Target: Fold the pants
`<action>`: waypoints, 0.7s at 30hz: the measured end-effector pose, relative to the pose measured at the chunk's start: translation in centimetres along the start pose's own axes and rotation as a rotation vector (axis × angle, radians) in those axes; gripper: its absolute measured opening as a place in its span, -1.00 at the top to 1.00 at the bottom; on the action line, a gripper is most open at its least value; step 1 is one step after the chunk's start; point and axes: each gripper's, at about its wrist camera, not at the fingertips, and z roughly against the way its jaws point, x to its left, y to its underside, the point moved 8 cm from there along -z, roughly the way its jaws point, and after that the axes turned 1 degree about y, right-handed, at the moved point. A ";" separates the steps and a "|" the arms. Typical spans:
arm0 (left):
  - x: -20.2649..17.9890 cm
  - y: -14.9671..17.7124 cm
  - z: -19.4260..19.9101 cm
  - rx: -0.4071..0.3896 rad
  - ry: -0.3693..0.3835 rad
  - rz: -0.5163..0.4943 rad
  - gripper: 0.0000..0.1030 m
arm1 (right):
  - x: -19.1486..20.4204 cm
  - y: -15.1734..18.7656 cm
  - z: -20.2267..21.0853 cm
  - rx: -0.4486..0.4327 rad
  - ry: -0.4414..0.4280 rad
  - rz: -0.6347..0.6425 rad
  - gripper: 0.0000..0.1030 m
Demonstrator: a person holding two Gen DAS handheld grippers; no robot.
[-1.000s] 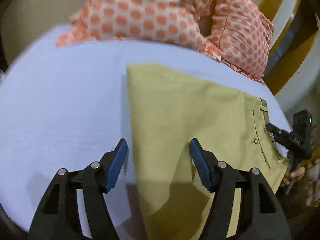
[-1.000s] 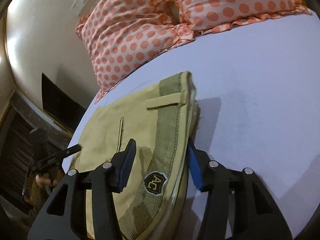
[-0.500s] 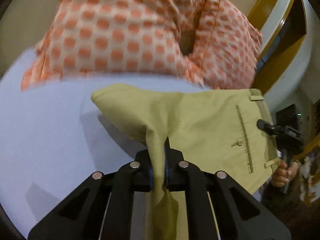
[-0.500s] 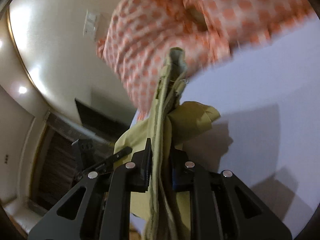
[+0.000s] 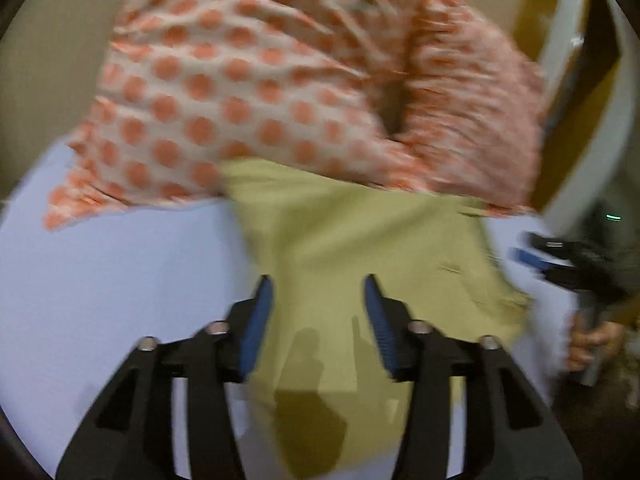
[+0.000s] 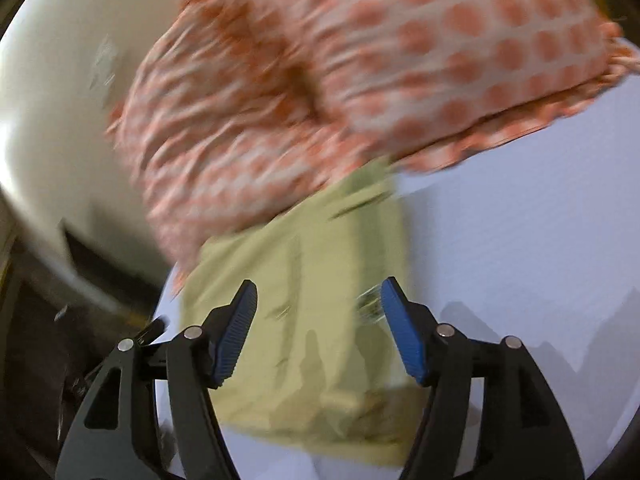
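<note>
Both tongs spread wide right now, nothing pinched: left gripper (image 5: 318, 300) hovering over the near part of the pants (image 5: 360, 264), right gripper (image 6: 318, 308) over the waistband end (image 6: 372, 300). Pants lying folded in a compact khaki stack on the pale sheet (image 5: 120, 280), far edge tucked up against the polka-dot pillows (image 5: 248, 80). Looks like the fold is basically done, so best move from here probably just a light press along the top layer to flatten it, squaring the edges without dragging the stack. Pretty blurry though, so hard to judge creases. No containers anywhere in view, nothing to report there.
</note>
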 end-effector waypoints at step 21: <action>-2.7 14.2 6.5 0.097 -0.362 -0.010 -0.96 | 4.7 15.7 3.1 0.039 0.533 0.367 -0.97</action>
